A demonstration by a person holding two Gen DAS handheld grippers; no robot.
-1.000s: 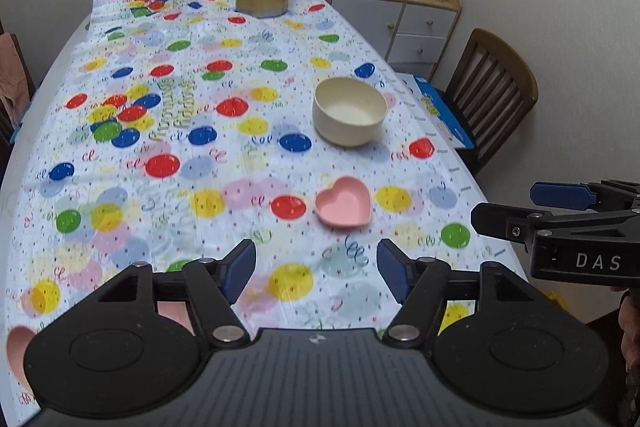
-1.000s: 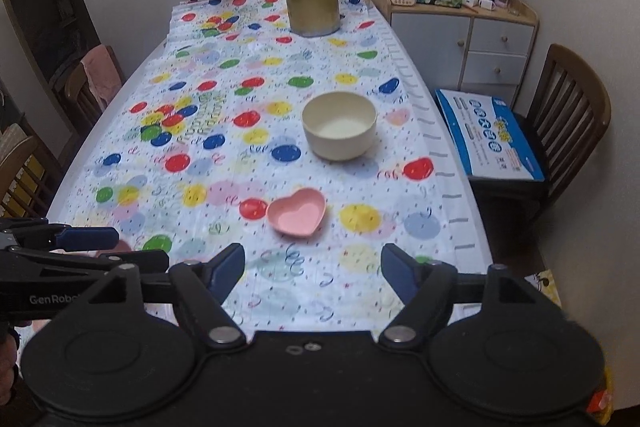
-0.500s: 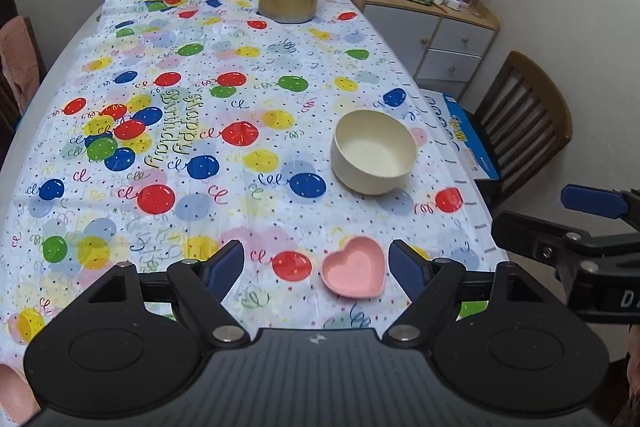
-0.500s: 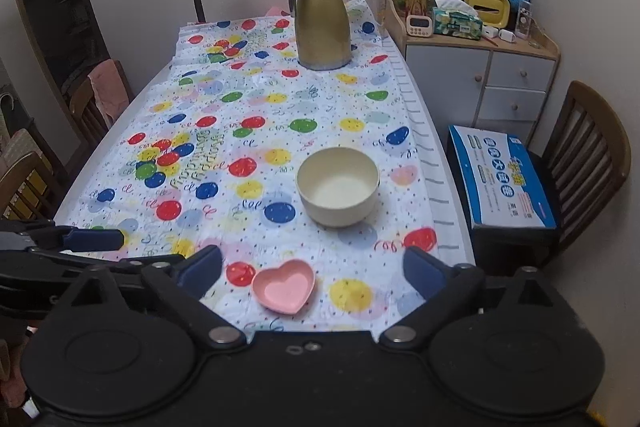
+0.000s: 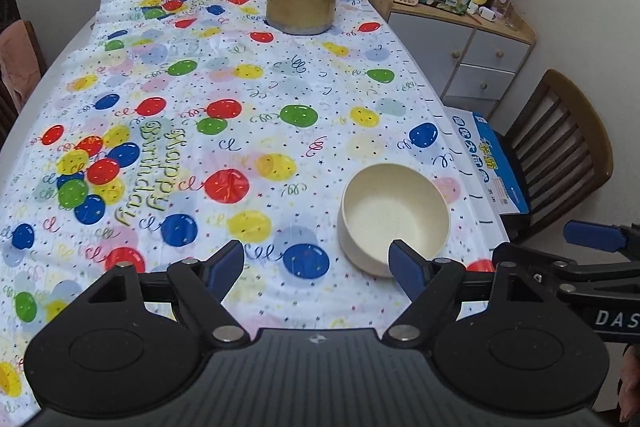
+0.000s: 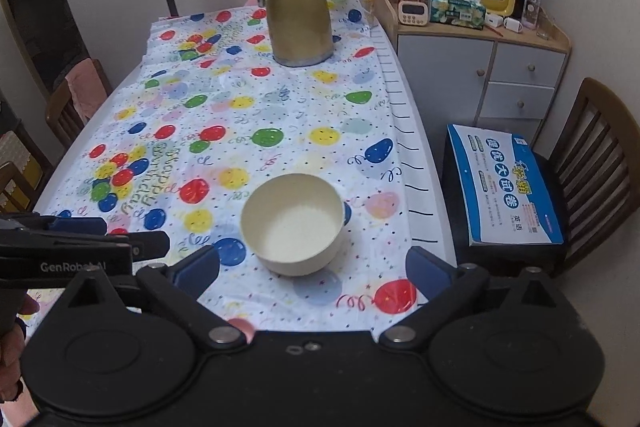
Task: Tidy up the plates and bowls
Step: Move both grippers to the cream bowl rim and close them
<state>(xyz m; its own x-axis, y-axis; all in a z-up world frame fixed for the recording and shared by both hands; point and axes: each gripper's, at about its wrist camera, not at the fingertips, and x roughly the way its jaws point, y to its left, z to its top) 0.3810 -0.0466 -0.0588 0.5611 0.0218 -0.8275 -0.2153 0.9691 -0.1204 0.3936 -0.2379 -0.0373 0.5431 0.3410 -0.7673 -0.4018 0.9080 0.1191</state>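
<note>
R gripper [image 6: 312, 269] hovering spread, nothing held, bowl [image 6: 294, 223] sitting centred just ahead | L gripper [image 5: 318, 261] also spread, bowl lying off its R finger | R nearer, imo

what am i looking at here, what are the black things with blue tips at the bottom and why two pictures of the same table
Those black things are hand-held tongs, one in each of a person's hands; no robot arm is involved. Each carries a wide-angle camera looking forward along its two blue-tipped fingers, so you get two views of one moment. One picture is from the left tongs, the other from the right tongs, and each also catches the other at its edge. Both stand open and hold nothing. On the balloon-print birthday tablecloth sit a round cream bowl, just ahead of the right tongs, and a tall gold metal jug at the far end. A sliver of something pink peeks out under the right tongs; I cannot tell what it is.
</note>
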